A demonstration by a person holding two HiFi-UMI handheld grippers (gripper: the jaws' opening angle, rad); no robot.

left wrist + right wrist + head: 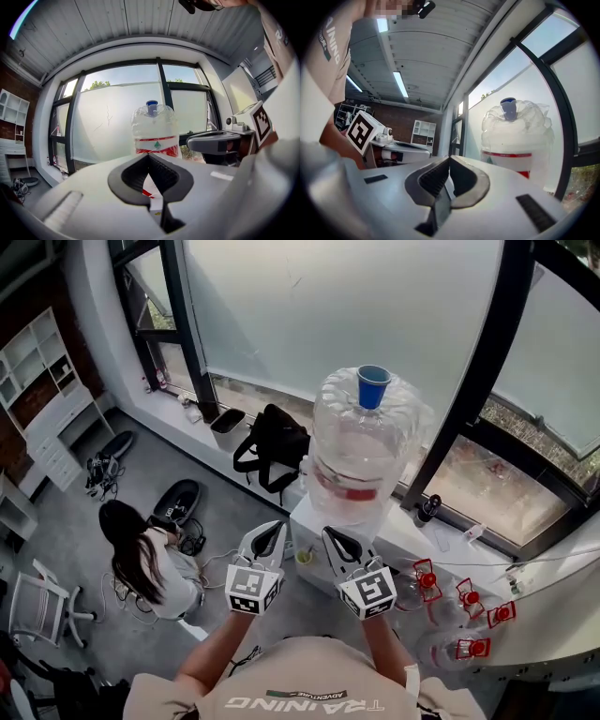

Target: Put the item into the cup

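Note:
In the head view my left gripper (273, 532) and right gripper (334, 540) are held side by side, both shut with nothing between the jaws. Just beyond and between their tips a small yellowish cup (305, 557) stands on a white stand (314, 519). Behind it rises a large clear water jug (361, 451) with a blue cap (373, 386). The jug (154, 131) fills the middle of the left gripper view beyond the left gripper (149, 157). The jug (515, 136) stands to the right of the right gripper (450, 160) in its own view. No loose item shows in either gripper.
Several clear bottles with red caps (469, 597) lie at the right by a white ledge (553, 615). A person with long dark hair (141, 554) sits at the left. A black bag (272, 442) rests by the window, and a white chair (37, 604) is at the far left.

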